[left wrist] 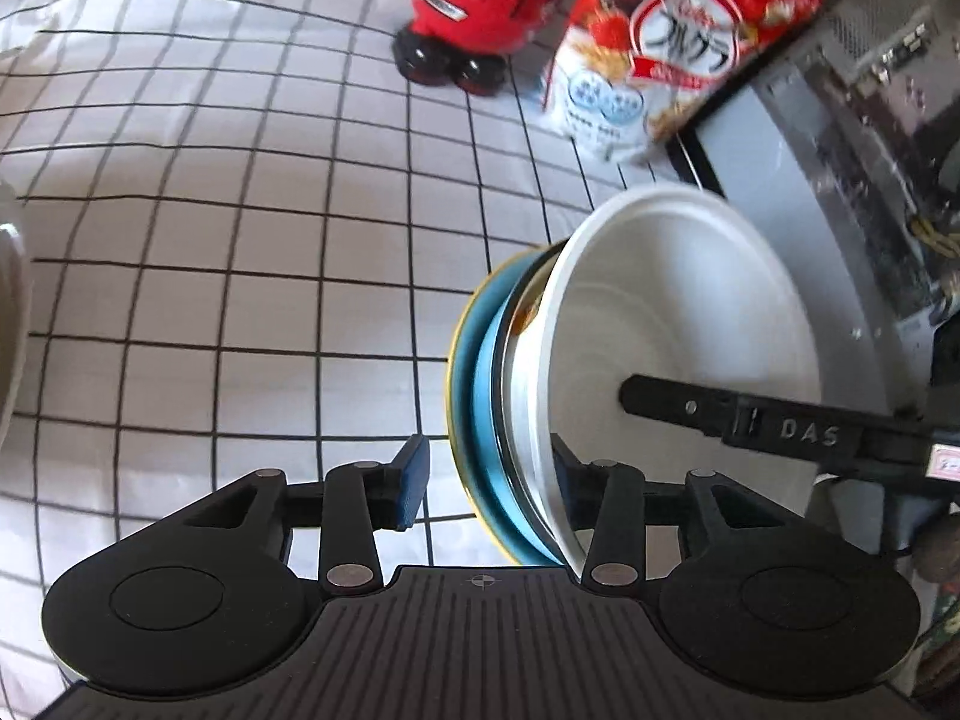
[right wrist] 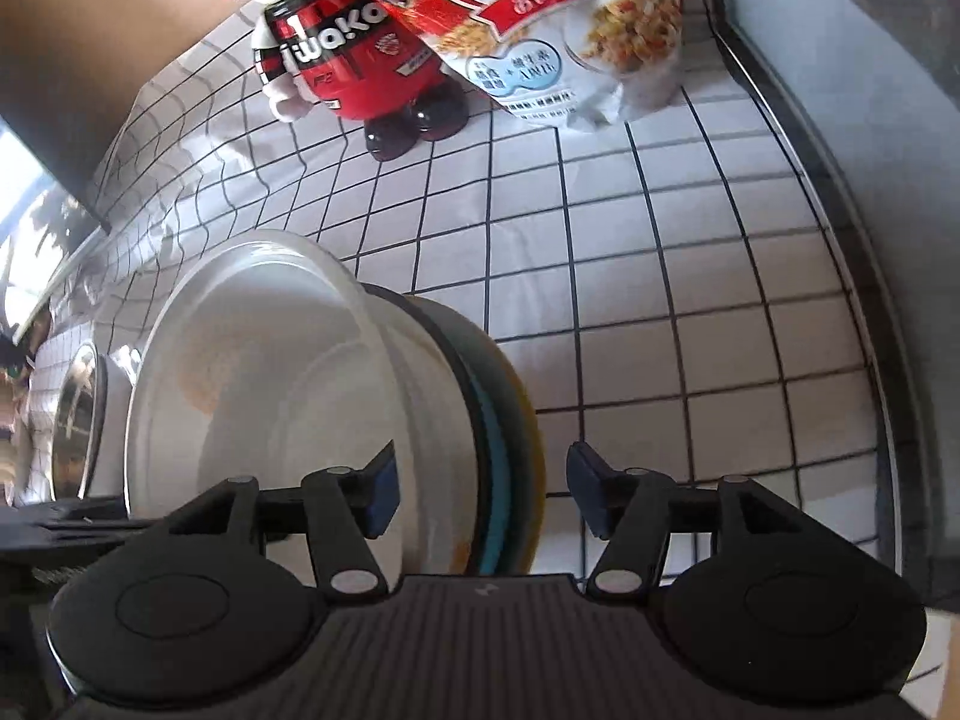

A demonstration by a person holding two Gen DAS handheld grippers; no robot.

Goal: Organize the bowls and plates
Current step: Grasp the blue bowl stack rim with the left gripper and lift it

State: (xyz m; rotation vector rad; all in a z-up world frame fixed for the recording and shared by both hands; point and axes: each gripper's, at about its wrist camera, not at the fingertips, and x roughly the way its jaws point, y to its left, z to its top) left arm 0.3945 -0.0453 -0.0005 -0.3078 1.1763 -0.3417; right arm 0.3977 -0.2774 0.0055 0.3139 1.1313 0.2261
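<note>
A stack of dishes rests on the checked tablecloth (left wrist: pixel 240 300): a white bowl (left wrist: pixel 672 312) nested on a blue plate with a yellow rim (left wrist: pixel 480 396). My left gripper (left wrist: pixel 492 474) straddles the stack's near rim and is open; its left pad (left wrist: pixel 414 480) stands clear of the plate. In the right wrist view the white bowl (right wrist: pixel 288 372) and the blue plate (right wrist: pixel 495 468) sit between the fingers of my right gripper (right wrist: pixel 483 495). That gripper is open too: one pad is inside the bowl and the other pad (right wrist: pixel 585 492) is apart from the plate's edge. Its finger (left wrist: pixel 660 405) also shows inside the bowl.
A red toy figure (left wrist: pixel 474 6) and a cereal bag (left wrist: pixel 672 42) stand at the back of the cloth. A steel bowl (right wrist: pixel 78 420) sits left of the stack in the right wrist view. A grey ledge (right wrist: pixel 870 240) borders the cloth on the right.
</note>
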